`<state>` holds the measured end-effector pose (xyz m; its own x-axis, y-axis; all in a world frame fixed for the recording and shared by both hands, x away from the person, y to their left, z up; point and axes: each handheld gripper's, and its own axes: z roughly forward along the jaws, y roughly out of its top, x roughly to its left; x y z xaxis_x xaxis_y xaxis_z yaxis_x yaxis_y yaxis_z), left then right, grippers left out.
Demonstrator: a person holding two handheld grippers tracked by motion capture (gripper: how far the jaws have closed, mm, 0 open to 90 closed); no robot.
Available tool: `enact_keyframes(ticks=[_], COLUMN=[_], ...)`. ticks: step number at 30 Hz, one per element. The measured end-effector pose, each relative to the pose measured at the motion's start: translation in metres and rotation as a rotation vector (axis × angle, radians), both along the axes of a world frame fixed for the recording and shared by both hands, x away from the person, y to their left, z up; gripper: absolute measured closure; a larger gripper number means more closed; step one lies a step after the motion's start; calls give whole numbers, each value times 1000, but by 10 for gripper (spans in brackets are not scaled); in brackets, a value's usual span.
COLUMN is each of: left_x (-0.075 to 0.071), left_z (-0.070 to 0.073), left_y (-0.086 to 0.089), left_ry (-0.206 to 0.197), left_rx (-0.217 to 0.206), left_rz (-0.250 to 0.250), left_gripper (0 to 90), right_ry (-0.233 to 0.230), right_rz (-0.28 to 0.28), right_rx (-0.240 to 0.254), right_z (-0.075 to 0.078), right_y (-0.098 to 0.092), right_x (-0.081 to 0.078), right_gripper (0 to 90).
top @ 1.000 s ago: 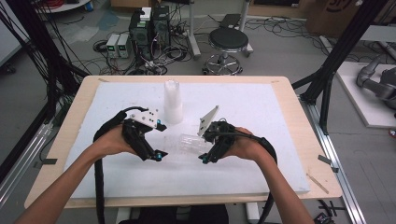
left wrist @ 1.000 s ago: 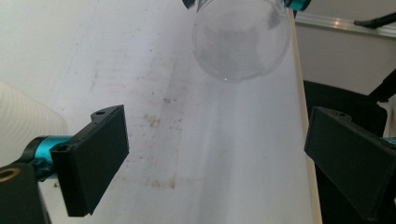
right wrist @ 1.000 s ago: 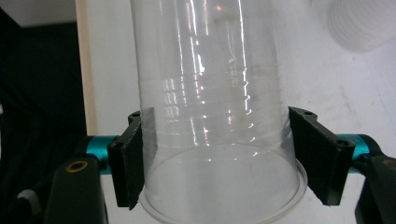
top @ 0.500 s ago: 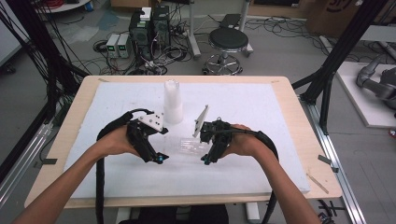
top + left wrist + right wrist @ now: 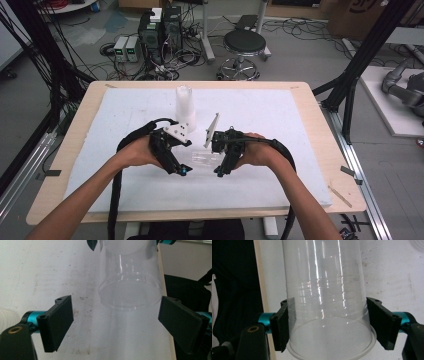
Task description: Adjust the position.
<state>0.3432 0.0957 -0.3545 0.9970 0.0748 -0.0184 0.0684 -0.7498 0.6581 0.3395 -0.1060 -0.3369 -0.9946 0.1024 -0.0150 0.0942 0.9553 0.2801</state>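
While clamped: clear cup, right gripper.

A clear plastic cup, lying near the tabletop's front edge, runs off the top of the right gripper view; its rim dips below the frame. From above it is a faint blur.

Both forearms are bare, no sleeves reaching the wrists. The left gripper and right gripper are black-bodied, each trailing a thick black cable and topped by a pale grey three-cornered plate. Up close, the flat black jaw pads sit on teal fittings, with small screw holes and a brass-coloured ring.
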Motion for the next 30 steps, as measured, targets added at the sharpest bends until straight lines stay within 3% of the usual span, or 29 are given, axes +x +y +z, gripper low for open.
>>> enact_keyframes(ticks=[19,30], left_x=[0,0], left_z=[-3,-5], left_y=[-11,-14], left_ry=[4,19], left_rx=[20,2], left_rz=[-21,-24], left_gripper=[211,266], right_ry=[0,-4], right_rz=[15,13], right_rx=[-3,-7], right_z=[0,0], right_y=[2,2], right_x=[-1,-1], right_gripper=[271,271])
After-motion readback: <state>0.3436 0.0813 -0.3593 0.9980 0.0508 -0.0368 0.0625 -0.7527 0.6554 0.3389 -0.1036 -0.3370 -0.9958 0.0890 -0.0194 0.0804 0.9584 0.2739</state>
